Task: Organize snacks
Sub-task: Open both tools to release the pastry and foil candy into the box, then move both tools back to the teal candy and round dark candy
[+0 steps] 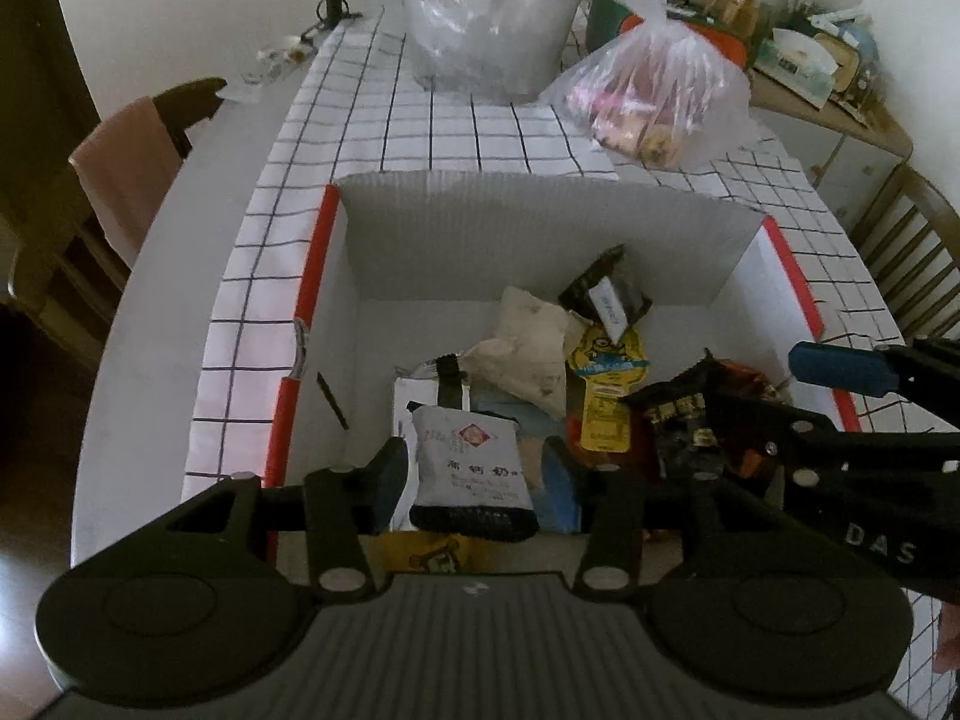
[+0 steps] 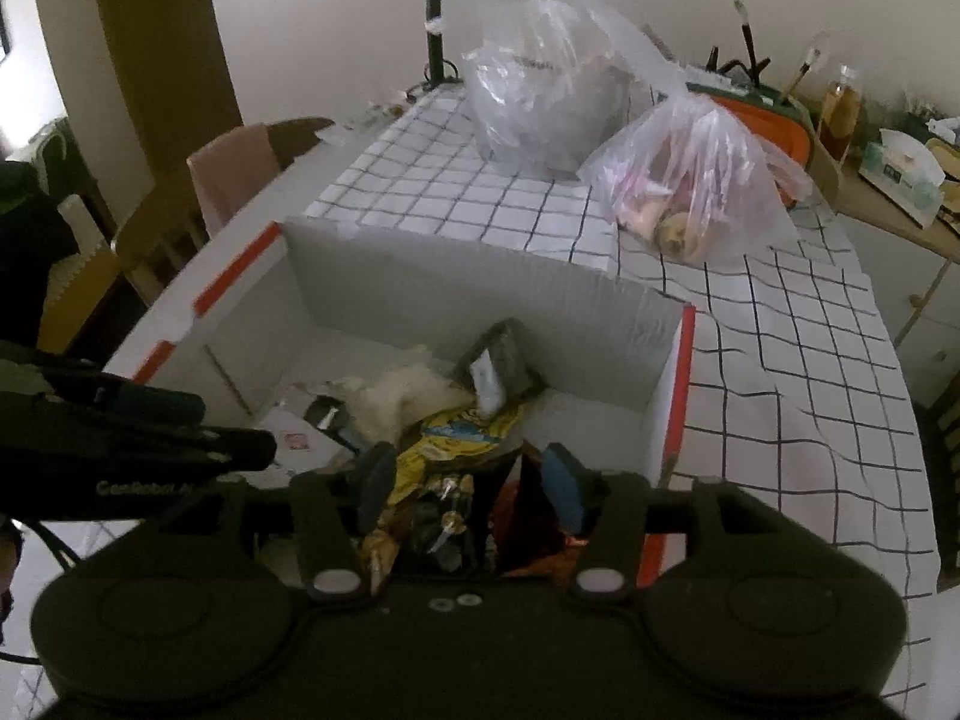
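Note:
A white cardboard box (image 1: 540, 240) (image 2: 480, 294) with red edges sits on the checked tablecloth and holds several snacks. A white packet with a red diamond mark (image 1: 474, 450) sits between the fingers of my left gripper (image 1: 475, 483), which stands open with small gaps beside the pads. My right gripper (image 2: 471, 480) is open over a dark bag with gold print (image 2: 432, 510) (image 1: 678, 414). A yellow cartoon packet (image 1: 606, 384) (image 2: 456, 444), a cream pouch (image 1: 528, 348) and a dark packet with a white label (image 1: 606, 294) (image 2: 498, 366) lie deeper in the box.
Two clear plastic bags (image 1: 654, 102) (image 1: 486, 18) stand on the tablecloth (image 1: 420, 132) behind the box. A desk lamp (image 2: 438, 30) stands at the far edge. A chair (image 1: 138, 156) is at the left, and a cluttered side shelf (image 1: 798, 54) is at the far right.

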